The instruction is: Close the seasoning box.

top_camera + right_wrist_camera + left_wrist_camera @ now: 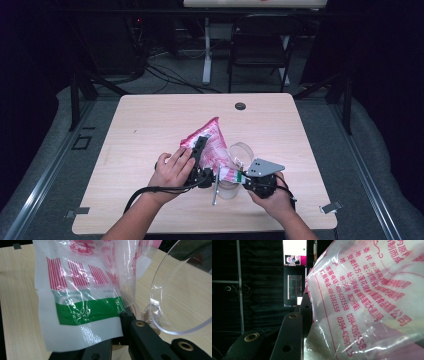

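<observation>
On my left gripper view the plastic bag (pixel 372 302) carries red Chinese print running slantwise from 11 o'clock down to 5 o'clock. I can read the phone numbers 400-6381558 and 0394-4298158, and below them a third, partly cut off, starting 0394-4298. Among the characters I make out 委托方, 地址, 河南省 and 食品有限公司; the rest is too creased to be sure of. On my right gripper view the bag's red stripes and green band (pixel 87 310) show no lettering I can read.

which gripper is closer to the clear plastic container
Right. The right gripper pinches the bag corner right beside the clear container; the left gripper grips the bag farther left.
</observation>
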`<state>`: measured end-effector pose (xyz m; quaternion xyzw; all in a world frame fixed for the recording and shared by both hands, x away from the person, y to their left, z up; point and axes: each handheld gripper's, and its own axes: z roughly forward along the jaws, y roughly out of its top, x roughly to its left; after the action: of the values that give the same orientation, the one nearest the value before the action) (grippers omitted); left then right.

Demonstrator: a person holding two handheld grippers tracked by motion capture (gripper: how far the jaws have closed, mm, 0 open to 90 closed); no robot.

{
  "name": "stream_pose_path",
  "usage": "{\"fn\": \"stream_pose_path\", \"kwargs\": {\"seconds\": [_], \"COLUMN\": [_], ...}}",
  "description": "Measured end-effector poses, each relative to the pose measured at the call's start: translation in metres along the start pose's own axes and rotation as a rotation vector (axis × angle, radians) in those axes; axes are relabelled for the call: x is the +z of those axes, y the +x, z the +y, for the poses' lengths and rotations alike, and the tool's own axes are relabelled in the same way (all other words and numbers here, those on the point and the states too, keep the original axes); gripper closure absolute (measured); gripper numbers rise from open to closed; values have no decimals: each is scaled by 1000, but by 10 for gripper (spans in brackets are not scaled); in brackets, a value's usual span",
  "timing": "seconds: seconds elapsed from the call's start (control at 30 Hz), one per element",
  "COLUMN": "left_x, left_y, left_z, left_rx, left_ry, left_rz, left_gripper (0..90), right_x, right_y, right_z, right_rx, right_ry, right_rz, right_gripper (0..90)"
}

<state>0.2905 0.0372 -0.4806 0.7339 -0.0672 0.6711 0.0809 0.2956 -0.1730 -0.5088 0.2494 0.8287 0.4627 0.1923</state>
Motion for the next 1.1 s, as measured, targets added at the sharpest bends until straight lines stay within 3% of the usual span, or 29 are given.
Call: {"fn": "stream_pose_path", "kwargs": {"seconds": [0.4,0.7,0.93,1.1], "left_x": [2,3,5,5], "left_y": [-3,-3,-6,-5], "left_z": [0,0,-1,0], "left_rx": [-5,13,13,16], "left_ry": [4,14,3,12], "left_rz": [-13,-19,-19,-26], "left_gripper": [704,707,710,712], "right_x": [-1,-2,-4,-7], "right_y": [0,0,0,0], "right_z": [0,0,0,1], "right_rx": [5,13,25,26], "right_ry": [-5,-13,-36,-47], "right_rz": [-6,0,11,14], "right_gripper": [900,895,809,799]}}
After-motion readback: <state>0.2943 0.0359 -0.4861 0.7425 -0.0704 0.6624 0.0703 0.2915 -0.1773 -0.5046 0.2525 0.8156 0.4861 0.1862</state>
